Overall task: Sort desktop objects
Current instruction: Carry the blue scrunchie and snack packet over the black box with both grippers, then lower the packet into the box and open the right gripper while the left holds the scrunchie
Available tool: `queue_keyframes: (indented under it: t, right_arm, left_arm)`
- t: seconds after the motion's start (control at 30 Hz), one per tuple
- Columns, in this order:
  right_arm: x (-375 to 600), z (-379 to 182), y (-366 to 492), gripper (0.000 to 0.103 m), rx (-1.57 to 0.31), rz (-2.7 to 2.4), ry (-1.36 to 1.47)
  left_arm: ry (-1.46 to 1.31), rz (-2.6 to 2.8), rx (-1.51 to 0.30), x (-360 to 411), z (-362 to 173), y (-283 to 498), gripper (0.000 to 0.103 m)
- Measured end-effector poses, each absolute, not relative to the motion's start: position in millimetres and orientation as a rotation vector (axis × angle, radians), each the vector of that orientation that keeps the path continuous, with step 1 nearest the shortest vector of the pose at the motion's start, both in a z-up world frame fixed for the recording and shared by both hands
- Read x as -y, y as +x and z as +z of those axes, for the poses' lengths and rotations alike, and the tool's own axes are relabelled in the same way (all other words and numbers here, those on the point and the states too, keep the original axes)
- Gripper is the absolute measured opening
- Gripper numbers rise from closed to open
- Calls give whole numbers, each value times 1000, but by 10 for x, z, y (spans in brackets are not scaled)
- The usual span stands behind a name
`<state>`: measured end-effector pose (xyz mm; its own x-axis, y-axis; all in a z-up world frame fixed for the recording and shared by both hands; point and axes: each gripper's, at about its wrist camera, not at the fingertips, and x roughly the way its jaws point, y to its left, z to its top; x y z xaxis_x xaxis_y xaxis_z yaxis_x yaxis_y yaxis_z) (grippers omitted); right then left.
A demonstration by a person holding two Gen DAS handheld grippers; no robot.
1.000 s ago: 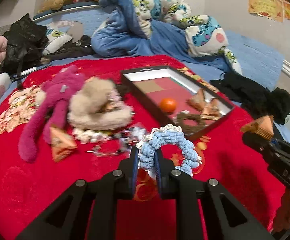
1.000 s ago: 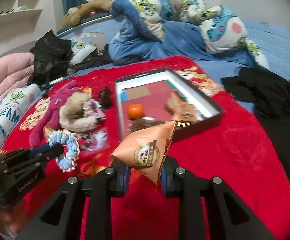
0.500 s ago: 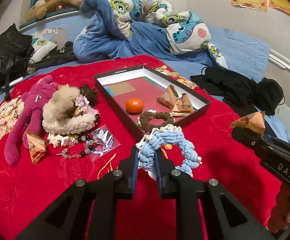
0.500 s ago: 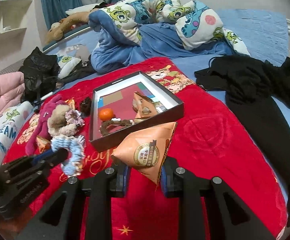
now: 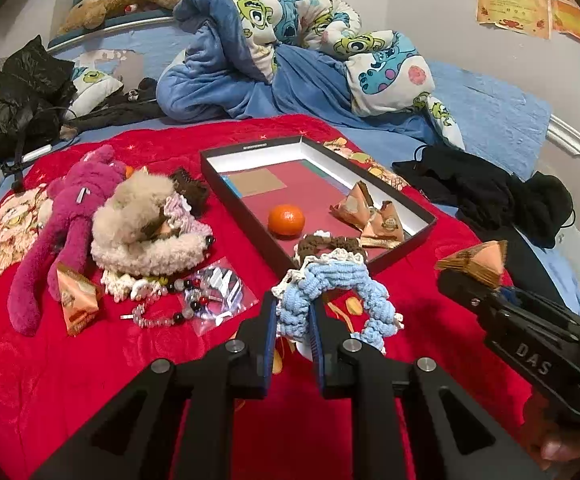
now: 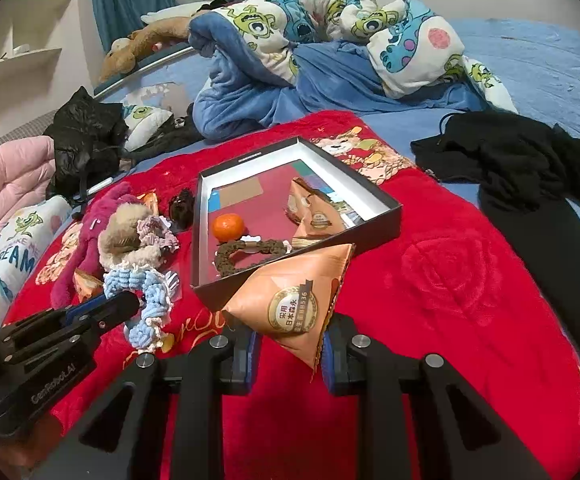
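My left gripper (image 5: pixel 293 320) is shut on a light blue crocheted scrunchie (image 5: pixel 330 292), held above the red blanket in front of the black box (image 5: pixel 418 240). My right gripper (image 6: pixel 288 344) is shut on an orange triangular snack packet (image 6: pixel 294 300), also near the box's front edge (image 6: pixel 226 292). The box holds an orange (image 5: pixel 286 220), a brown scrunchie (image 5: pixel 330 244) and two orange packets (image 5: pixel 370 216). In the right wrist view the left gripper (image 6: pixel 126 304) with the blue scrunchie (image 6: pixel 142 292) shows at the left.
Left of the box lie a pink plush toy (image 5: pixel 58 216), a beige fluffy toy (image 5: pixel 142 228), another orange packet (image 5: pixel 76 296), a bead bracelet and clear bag (image 5: pixel 206 296). Black clothes (image 5: pixel 486 192) lie at right, bedding (image 5: pixel 290 60) behind.
Both grippers have pulled back and risen a little, so the box and toys sit farther off, then drawn slightly closer again. Both still hold their objects.
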<state>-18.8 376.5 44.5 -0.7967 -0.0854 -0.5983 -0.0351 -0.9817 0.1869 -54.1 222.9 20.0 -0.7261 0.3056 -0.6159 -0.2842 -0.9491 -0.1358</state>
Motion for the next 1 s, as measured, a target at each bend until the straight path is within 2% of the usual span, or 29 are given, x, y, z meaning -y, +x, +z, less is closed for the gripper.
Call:
queue_keyframes:
  t: [0.2,0.37,0.67,1.0]
  right_arm:
    - [-3792,418,-407,23,413,-2898,972]
    - [-3726,401,-575,23,374,-2902,978]
    - [-3868,343,-881,23,458,-2899,962]
    - [-3894,274,-1139,23,377,-2935,1033]
  left_arm:
    - [-964,2666,16,-2262,205,-707,16]
    - [-972,2661,3,-2307,173,-851,16]
    - [-935,2686,6,-2471,119,-1078,16]
    - [-984,2669,-19,-2666,-29,-1406,16]
